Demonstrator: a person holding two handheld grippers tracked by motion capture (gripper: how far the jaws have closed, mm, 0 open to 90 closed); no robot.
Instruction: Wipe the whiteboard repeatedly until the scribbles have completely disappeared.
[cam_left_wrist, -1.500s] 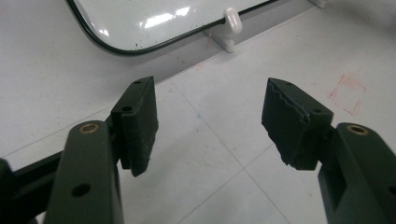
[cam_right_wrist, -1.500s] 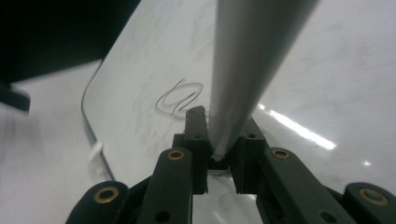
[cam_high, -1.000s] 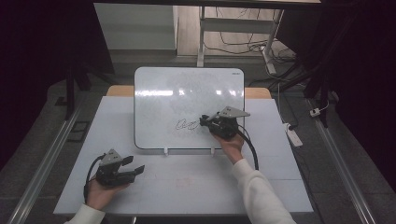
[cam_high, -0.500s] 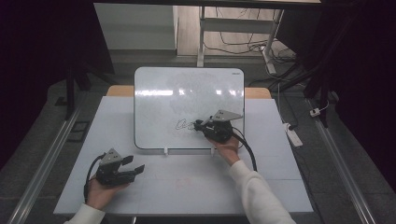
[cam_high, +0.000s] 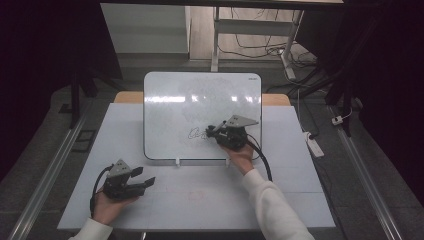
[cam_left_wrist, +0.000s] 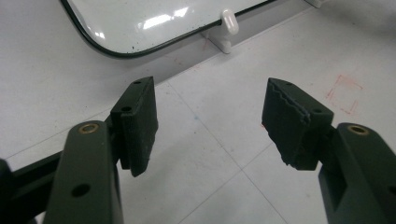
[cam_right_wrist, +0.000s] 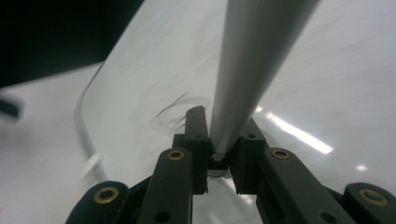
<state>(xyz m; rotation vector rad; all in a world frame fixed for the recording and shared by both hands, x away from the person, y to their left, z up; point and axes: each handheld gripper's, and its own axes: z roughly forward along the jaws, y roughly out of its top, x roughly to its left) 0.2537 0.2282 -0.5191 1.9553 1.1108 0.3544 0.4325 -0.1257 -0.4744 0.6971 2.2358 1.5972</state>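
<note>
White surface: whiteboard (cam_high: 200, 95) is lying on the pale tabletop (cam_high: 280, 200), propped on small white clips at its near edge; a dark scribble (cam_high: 197, 133) is sitting in its lower middle part.

Right gripper: right gripper (cam_high: 214, 131) is hovering over the lower right part of the whiteboard, jaws pointing toward the left of the high view, tip just beside the scribble.

Right jaws: clamping narrowly on a grey marker (cam_right_wrist: 252, 70); in the right gripper view the marker is rising from between the jaws and slanting up across the frame, with the blurred scribble lying on the board beyond.

Right hand: right hand (cam_high: 240, 155) is gripping the tool from the near side, wrist resting about at the board's lower edge, forearm in a white sleeve (cam_high: 275, 210) running back toward the bottom right of the high view.

Left gripper: left gripper (cam_high: 147, 178) is lying low on the tabletop in front of the board's near left corner, well apart from the right one, jaws pointing right.

Left jaws: standing apart with nothing between them; in the left gripper view only bare tabletop is showing in the gap, with the board's rounded corner and one white clip (cam_left_wrist: 229, 23) beyond.

Left hand: left hand (cam_high: 107, 205) is cupping the tool body from below and behind, cable looping at its outer side.
</note>
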